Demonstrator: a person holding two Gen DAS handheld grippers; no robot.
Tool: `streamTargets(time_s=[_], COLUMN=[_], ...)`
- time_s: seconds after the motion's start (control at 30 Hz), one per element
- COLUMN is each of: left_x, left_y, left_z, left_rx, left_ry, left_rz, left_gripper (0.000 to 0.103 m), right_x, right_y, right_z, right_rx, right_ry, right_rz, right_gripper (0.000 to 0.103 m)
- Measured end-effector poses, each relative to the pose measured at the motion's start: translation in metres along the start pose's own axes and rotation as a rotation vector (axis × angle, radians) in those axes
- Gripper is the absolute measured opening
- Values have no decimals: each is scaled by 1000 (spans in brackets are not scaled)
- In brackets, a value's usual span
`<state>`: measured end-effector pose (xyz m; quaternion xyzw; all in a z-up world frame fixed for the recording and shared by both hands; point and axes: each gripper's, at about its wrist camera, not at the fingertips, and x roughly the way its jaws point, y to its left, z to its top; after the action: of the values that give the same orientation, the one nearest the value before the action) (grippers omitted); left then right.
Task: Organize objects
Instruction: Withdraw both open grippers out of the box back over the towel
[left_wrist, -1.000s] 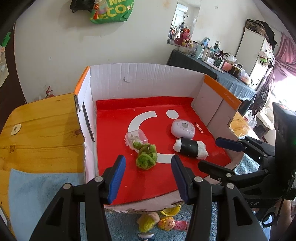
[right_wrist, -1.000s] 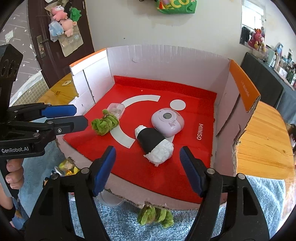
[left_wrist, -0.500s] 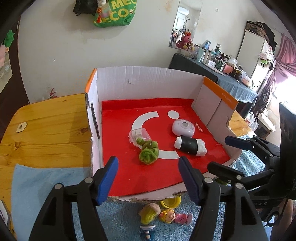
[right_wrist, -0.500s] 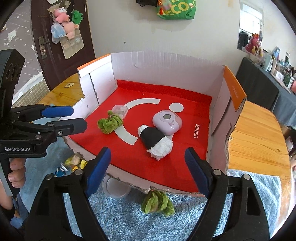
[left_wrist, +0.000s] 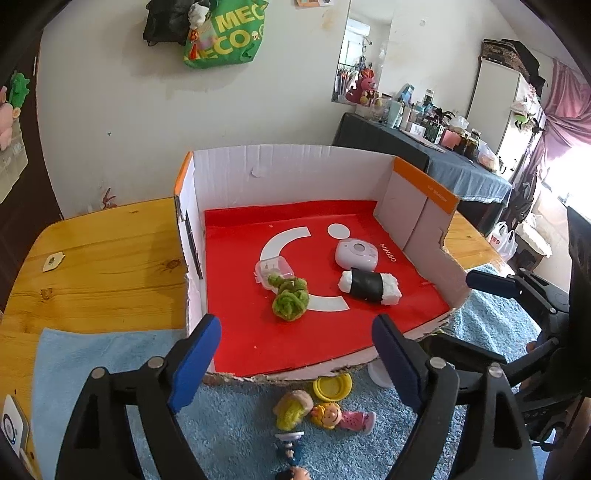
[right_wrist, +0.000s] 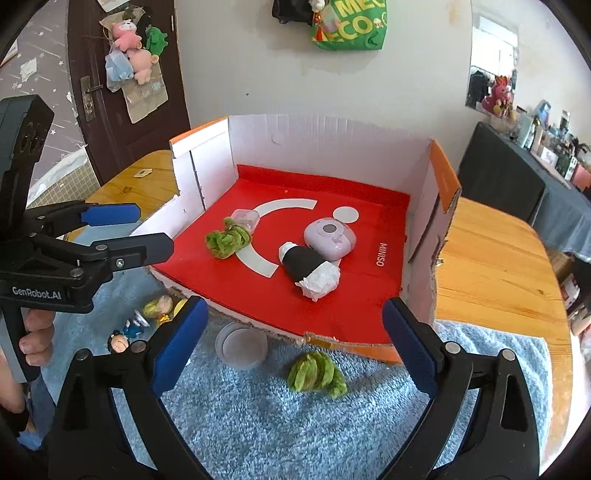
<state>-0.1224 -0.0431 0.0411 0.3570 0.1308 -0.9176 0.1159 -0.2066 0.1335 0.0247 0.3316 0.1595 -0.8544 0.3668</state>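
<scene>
"MINISO" in white on the box's red liner (right_wrist: 381, 254), right of frame centre, by the right wall. "GenRobot.AI" in white on the left hand-held gripper (right_wrist: 155, 230) body, left edge of the right wrist view. Green bag (left_wrist: 225, 35) on the wall, top of frame: "MEC" over "ECO", partly cut off. Small print on the box's orange flap (left_wrist: 436, 194): too small to read.

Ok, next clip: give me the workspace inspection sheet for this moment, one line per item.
Surface: wooden table with a fluffy blue mat under the open cardboard box with red floor.
Job's things: in the box, a green fuzzy bundle, clear plastic case, lilac round gadget, black-and-white rice-roll toy.
Clutter: on the mat, a second green bundle, translucent round lid, yellow lid, small doll figures.
Grippers: left gripper and right gripper both opening, nothing between the jaws.
Cables: nothing seen.
Surroundings: green bag on the wall, dark cluttered side table.
</scene>
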Motion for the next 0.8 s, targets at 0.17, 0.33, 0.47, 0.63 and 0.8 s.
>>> streamTargets(time_s=[0.17, 0.33, 0.47, 0.63, 0.8], left_x=[-7, -10, -12, -12, -9], left_y=[-1, -2, -2, -4, -1], left_z=[-5, -14, -23, -34, -47], left_rx=[-2, -6, -14, -10, -32], left_ry=[-11, -9, -2, 8, 28], left_rz=[12, 21, 16, 26, 21], left_gripper=[90, 90, 90, 90, 90], right_x=[-5, -7, -9, -11, -8], right_y=[2, 4, 5, 3, -1], right_z=[-7, -16, -22, -31, -41], right_rx=[12, 19, 21, 51, 76], right_ry=[3, 7, 8, 6, 13], right_rz=[23, 35, 29, 29, 9], right_gripper=[101, 102, 102, 102, 103])
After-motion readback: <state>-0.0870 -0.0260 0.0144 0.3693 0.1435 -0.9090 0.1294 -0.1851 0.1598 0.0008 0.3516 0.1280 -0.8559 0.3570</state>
